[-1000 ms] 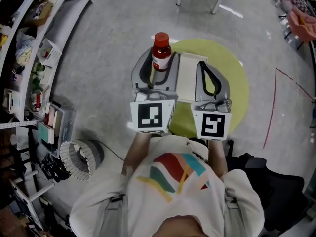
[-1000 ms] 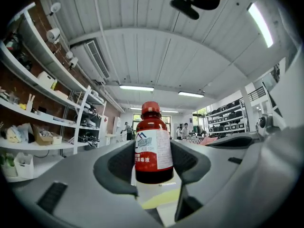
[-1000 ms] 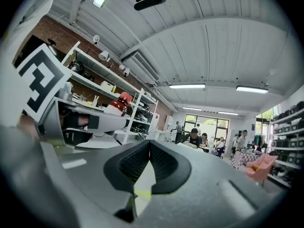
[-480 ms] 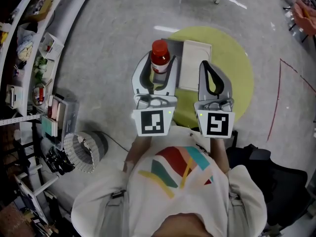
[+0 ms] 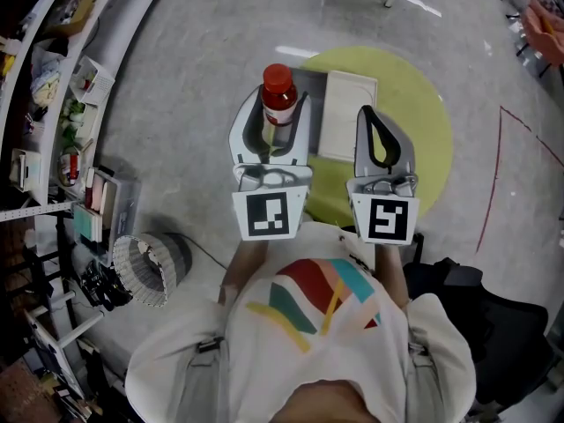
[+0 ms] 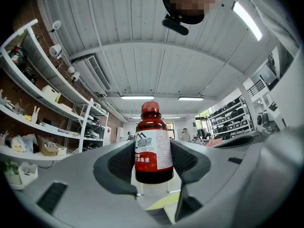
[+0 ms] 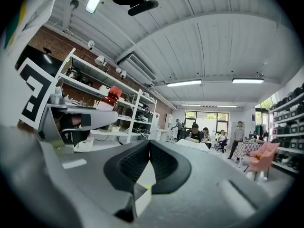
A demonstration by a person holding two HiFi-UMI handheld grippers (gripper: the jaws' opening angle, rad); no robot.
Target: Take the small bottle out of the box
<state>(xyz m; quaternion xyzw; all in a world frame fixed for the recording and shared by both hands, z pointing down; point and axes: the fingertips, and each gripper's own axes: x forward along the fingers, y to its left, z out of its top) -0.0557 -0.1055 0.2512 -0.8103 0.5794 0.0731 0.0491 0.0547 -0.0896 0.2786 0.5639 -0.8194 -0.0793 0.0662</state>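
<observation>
Over the yellow disc [image 5: 423,157] at centre frame, box [image 5: 348,104] lies upper centre; right gripper [image 5: 370,117] clenched on nothing beside it, left gripper [image 5: 280,117] clamps the bottle [image 6: 153,144] upright, lifted just left of the box: keep squeeze even, bottle vertical.

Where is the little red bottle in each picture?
Head view: the small bottle is in the upper middle, between the left gripper's jaws.
Left gripper view: it is right in the centre, clamped between the jaws.
Right gripper view: only its red cap peeks out at upper left.
Shared landmark: the yellow round surface, which shows as a sliver below the jaws in both gripper views.
</observation>
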